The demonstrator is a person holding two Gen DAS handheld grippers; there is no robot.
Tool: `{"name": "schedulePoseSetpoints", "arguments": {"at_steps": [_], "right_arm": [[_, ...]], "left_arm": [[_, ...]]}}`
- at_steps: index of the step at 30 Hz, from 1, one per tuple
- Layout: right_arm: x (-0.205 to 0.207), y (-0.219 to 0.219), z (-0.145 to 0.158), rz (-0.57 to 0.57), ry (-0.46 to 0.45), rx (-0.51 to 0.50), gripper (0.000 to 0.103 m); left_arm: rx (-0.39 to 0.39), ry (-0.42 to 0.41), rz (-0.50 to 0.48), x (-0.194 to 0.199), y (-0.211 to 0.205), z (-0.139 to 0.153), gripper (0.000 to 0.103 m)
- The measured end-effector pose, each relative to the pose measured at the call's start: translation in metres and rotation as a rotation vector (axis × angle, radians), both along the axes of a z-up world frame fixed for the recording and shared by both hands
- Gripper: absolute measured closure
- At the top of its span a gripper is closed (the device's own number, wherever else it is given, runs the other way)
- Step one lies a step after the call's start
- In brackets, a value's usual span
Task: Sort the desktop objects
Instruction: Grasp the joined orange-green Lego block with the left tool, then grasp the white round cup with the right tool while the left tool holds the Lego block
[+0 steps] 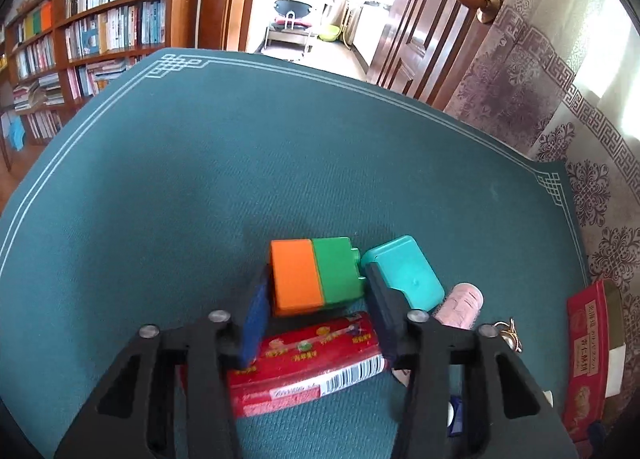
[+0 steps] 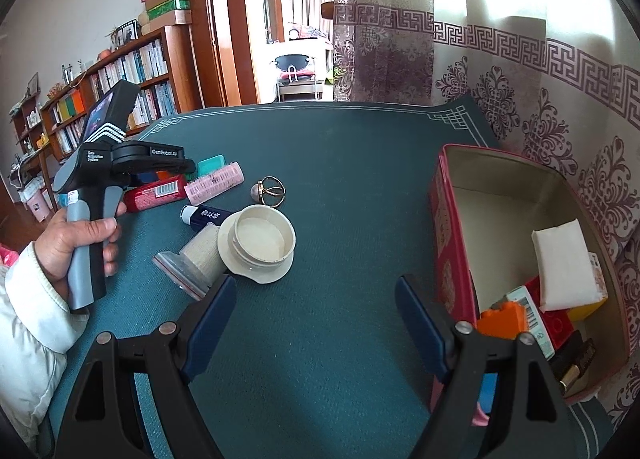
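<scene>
Two joined blocks, orange and green (image 1: 316, 275), sit on the surface between my left hand-held gripper (image 1: 316, 299), jaws not yet clamped. I'd squeeze squarely. Right hand-held gripper (image 2: 316, 323) hangs open beside the red box (image 2: 448, 259).

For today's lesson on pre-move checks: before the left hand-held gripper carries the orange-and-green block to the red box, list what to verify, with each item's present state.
1. Left hand-held gripper straddles the orange-and-green block: ok.
2. Fingers pressing firmly on the block: cannot tell.
3. Teal case apart from the block: not ok, it touches the green end.
4. Red packet free of the block: cannot tell, it lies just beneath.
5. Red box open, with room inside: ok.
6. Right hand-held gripper open and empty: ok.
</scene>
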State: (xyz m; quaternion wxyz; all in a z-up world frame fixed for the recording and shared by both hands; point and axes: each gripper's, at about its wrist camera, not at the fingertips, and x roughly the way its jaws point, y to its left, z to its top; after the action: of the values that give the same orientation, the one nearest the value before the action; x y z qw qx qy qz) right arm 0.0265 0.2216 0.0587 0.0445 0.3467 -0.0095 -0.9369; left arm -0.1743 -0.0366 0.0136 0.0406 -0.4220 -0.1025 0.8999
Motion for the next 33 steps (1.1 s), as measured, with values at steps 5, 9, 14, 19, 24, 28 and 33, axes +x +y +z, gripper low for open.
{"name": "schedulePoseSetpoints", "arguments": {"at_steps": [5,9,14,19,24,28,33], "right_arm": [[-0.008,-0.003,0.004,0.006,0.005,0.004,0.019],[-0.019,-0.004,0.006,0.012,-0.003,-0.015,0.019],[-0.036,-0.008,0.005,0.027,-0.027,-0.051,0.019],[-0.054,-0.011,-0.002,0.04,-0.07,-0.104,0.019],[-0.068,-0.014,-0.01,0.047,-0.113,-0.16,0.019],[-0.076,-0.014,-0.016,0.045,-0.137,-0.18,0.019],[-0.082,-0.012,-0.024,0.058,-0.176,-0.229,0.033]], "left_arm": [[-0.003,0.041,-0.002,0.012,-0.002,0.01,0.056],[-0.008,0.102,-0.008,0.023,0.001,0.026,0.056],[0.006,0.157,-0.023,0.034,0.003,0.042,0.056],[0.035,0.162,-0.032,0.038,0.002,0.044,0.056],[0.029,0.162,-0.046,0.041,0.009,0.043,0.056],[0.01,0.172,-0.051,0.044,0.014,0.044,0.056],[-0.003,0.179,-0.062,0.046,0.019,0.045,0.056]]}}
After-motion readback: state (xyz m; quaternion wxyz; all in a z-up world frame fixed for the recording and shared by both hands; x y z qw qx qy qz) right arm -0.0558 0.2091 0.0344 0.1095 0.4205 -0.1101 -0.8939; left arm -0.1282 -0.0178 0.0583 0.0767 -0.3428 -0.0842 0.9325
